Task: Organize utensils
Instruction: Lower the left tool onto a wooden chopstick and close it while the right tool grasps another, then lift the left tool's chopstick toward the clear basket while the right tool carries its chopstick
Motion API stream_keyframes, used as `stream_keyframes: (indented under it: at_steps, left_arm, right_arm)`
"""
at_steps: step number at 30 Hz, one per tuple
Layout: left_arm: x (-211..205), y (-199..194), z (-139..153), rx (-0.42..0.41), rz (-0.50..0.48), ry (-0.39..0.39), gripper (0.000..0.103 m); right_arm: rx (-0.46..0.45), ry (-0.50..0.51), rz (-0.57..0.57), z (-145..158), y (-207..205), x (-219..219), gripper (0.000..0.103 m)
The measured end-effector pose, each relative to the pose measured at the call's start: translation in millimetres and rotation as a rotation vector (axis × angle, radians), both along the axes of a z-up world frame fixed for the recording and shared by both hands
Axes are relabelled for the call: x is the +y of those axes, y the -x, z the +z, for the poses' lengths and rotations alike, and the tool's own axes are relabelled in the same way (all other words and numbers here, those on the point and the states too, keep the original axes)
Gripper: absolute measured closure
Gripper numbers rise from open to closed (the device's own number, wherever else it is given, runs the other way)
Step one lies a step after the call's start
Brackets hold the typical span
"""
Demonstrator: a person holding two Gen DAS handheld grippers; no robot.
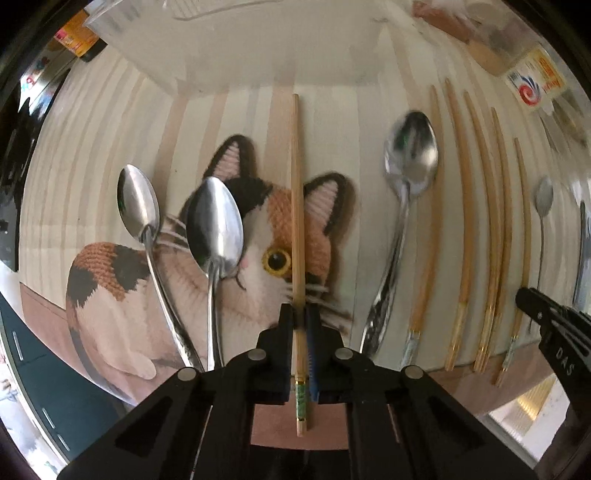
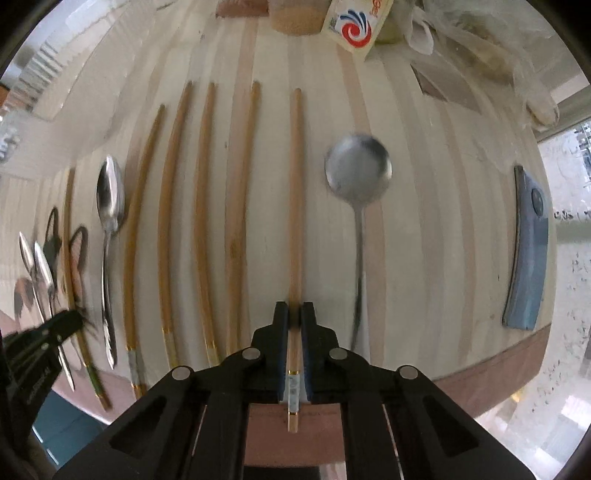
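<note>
The left gripper (image 1: 300,314) is pinching a bamboo chopstick with a green band (image 1: 297,206) near its butt end; the stick runs straight ahead over the cat-patterned mat (image 1: 122,295), crossing the cat's face beside its eye. Just left of it two steel spoons (image 1: 216,225) lie side by side on the mat, bowls forward, handles reaching back toward the gripper. To the right a larger ornate-handled spoon (image 1: 410,155) lies on the striped bench (image 1: 332,110), and beyond it a row of loose chopsticks (image 1: 476,221), roughly parallel, butt ends at the near edge.

The right gripper (image 2: 294,314) is pressed onto a second chopstick with gold bands (image 2: 295,192), also near its butt, the stick lying forward along the bench. Close on its right is a round-bowled spoon (image 2: 357,168), handle toward the near edge. On its left lie four more chopsticks (image 2: 205,206). Farther right, well apart, a flat blue-grey card-like item (image 2: 526,251) rests near the bench edge. At the back stand a white packet with a red swirl logo (image 2: 356,26) and other blurred clutter.
</note>
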State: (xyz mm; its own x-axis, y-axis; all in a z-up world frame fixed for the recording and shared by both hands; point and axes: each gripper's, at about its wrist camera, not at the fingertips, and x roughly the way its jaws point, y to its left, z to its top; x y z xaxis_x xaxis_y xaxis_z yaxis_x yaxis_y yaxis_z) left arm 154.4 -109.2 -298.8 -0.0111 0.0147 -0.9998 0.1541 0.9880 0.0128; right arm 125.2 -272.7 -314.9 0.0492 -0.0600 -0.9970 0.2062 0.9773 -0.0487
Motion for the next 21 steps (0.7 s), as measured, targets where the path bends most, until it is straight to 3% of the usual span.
stream_keyframes:
  at_steps: [5, 12, 21]
  left_arm:
    - [0.8, 29.7, -1.1, 0.006, -0.042, 0.005, 0.099]
    - [12.5, 26.9, -8.7, 0.023, -0.055, 0.036, 0.097]
    - [12.0, -7.3, -4.8, 0.013, -0.074, 0.029, 0.093]
  right_arm:
    - [0.06, -0.011, 0.016, -6.7, 38.4, 15.0, 0.096]
    - [0.08, -0.018, -0.019, -15.8, 66.8, 26.0, 0.095]
    - [0.094, -0.014, -0.026, -14.0, 37.0, -11.5, 0.092]
